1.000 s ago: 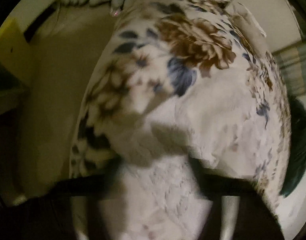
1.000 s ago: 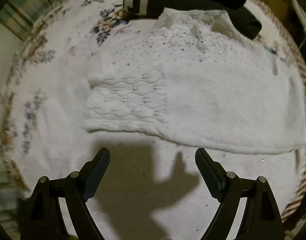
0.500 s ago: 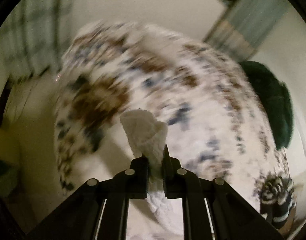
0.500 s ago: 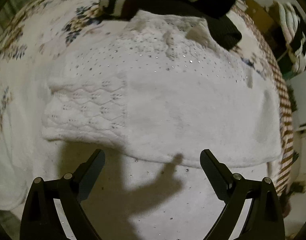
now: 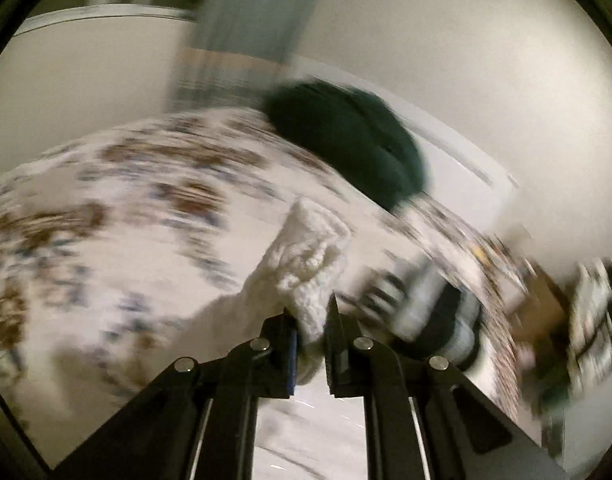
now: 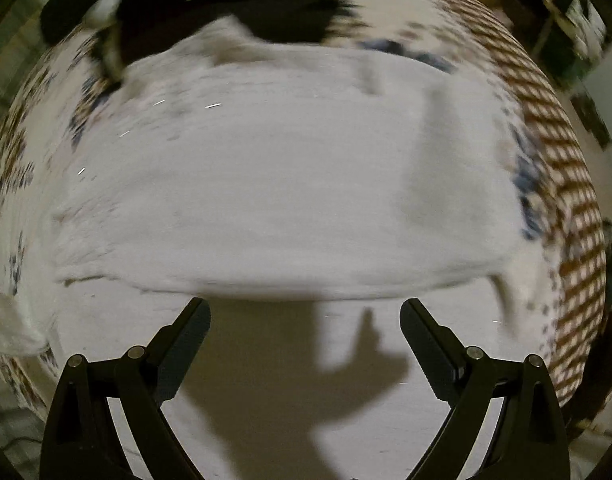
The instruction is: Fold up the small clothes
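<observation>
Two pairs of tongs are in play. The left tongs (image 5: 311,320) are clamped on a bunched corner of a white knitted garment (image 5: 306,256), which sticks up and forward from between the black fingers (image 5: 282,336) and trails down behind them; the fabric at the grip is lifted clear of the flowered bedspread (image 5: 138,216) seen beyond it. The right tongs (image 6: 305,326) stand wide apart with nothing between them, pointing steeply down, their tips just short of the near folded edge of the same white garment (image 6: 274,184), which lies spread flat on the bed with one layer doubled over another. Under these tongs a lower layer of white cloth carries their shadow. At the far left edge of the right view a lifted piece of white fabric rises out of the picture. Beyond the garment, at the top of the right view, lies a pile of black clothing with pale bands (image 6: 194,4), touching or overlapping the garment's far edge. In the left view a dark green pillow (image 5: 346,140) sits on the bedspread against the pale wall (image 5: 486,60), well beyond the gripped corner, and blurred striped clothes (image 5: 426,304) lie to the right of the tongs. No containers can be made out; both views are blurred.
</observation>
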The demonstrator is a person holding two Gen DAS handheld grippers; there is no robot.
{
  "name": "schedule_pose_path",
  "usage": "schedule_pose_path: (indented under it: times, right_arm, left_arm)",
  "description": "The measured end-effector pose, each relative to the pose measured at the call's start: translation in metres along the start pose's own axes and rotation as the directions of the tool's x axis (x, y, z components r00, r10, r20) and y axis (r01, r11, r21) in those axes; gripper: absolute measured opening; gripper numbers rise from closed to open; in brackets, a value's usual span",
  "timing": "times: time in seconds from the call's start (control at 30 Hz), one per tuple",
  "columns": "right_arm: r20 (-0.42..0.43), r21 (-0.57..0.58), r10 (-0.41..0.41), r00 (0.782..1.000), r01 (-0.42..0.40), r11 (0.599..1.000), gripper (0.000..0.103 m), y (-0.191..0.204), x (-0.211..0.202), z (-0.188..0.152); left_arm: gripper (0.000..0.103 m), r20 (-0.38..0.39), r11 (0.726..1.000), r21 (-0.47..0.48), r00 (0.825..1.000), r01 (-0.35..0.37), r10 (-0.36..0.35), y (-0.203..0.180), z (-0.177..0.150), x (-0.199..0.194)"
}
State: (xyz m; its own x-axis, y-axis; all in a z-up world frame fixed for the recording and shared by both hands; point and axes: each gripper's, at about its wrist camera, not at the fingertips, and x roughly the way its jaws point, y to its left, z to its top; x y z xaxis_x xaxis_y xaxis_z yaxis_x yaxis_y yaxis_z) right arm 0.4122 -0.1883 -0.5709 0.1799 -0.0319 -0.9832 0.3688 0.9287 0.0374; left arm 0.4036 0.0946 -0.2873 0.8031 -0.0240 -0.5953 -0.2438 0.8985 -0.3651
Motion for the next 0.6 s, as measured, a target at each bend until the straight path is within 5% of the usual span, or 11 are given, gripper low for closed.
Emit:
schedule_pose_path:
  times: [0.13,0.27,0.43,0.6]
  right_arm:
    - [0.0,0.088,-0.032,1.0,0.031,0.996,0.097,-0.067,0.003,0.005]
    - [-0.02,0.185,-0.063,0.998,0.066,0.98,0.097,-0.133,0.008,0.006]
    - [-0.053,0.277,-0.075,0.996,0.087,0.957,0.097,-0.191,0.015,-0.002]
    - [-0.076,0.306,-0.069,0.995,0.089,0.948,0.097,-0.23,0.019,-0.013]
  left_arm:
    - [0.008,-0.163,0.974,0.159,0.977,0.161,-0.135,-0.113,-0.064,0.051]
    - [0.008,-0.361,0.915,0.292,0.918,0.279,-0.164,-0.199,-0.154,0.097]
    - [0.008,-0.506,0.845,0.398,0.854,0.358,-0.123,-0.254,-0.239,0.123]
    - [0.01,-0.596,0.84,0.399,0.8,0.368,-0.068,-0.264,-0.278,0.132]
